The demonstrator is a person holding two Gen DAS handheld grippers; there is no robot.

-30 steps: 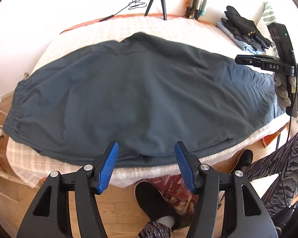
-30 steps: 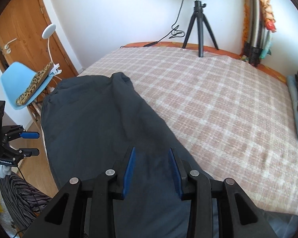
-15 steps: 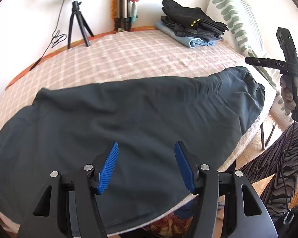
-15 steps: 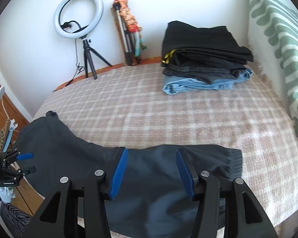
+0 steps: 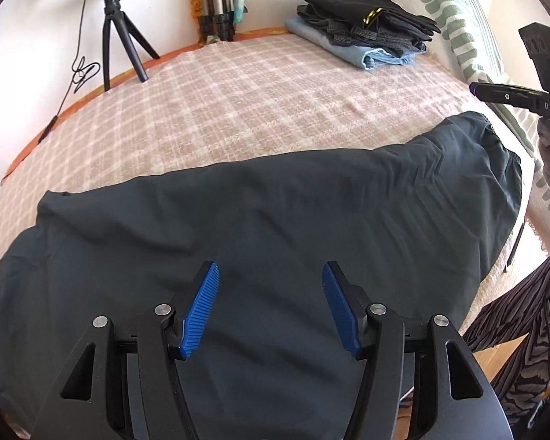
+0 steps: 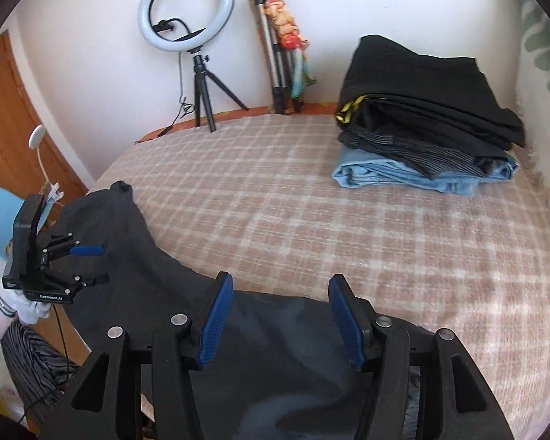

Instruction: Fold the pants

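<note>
Dark blue-grey pants (image 5: 275, 220) lie flat along the near edge of the bed, with an elastic end at the right (image 5: 495, 146). My left gripper (image 5: 270, 278) is open and empty, just above the middle of the pants. My right gripper (image 6: 280, 293) is open and empty over the pants (image 6: 135, 256) near their far edge. The left gripper also shows in the right wrist view (image 6: 91, 264), open over the other end. The right gripper also shows at the edge of the left wrist view (image 5: 506, 93).
The bed has a pink checked blanket (image 6: 330, 201). A stack of folded clothes (image 6: 429, 117) sits at its far right corner. A ring light on a tripod (image 6: 187, 14) and a second tripod (image 6: 282, 55) stand by the wall. A striped pillow (image 5: 458, 25) lies at the right.
Both grippers have swung their view from the pants' left part toward the right and far side of the bed. The left gripper moved in over the pants. The pants lie still.
</note>
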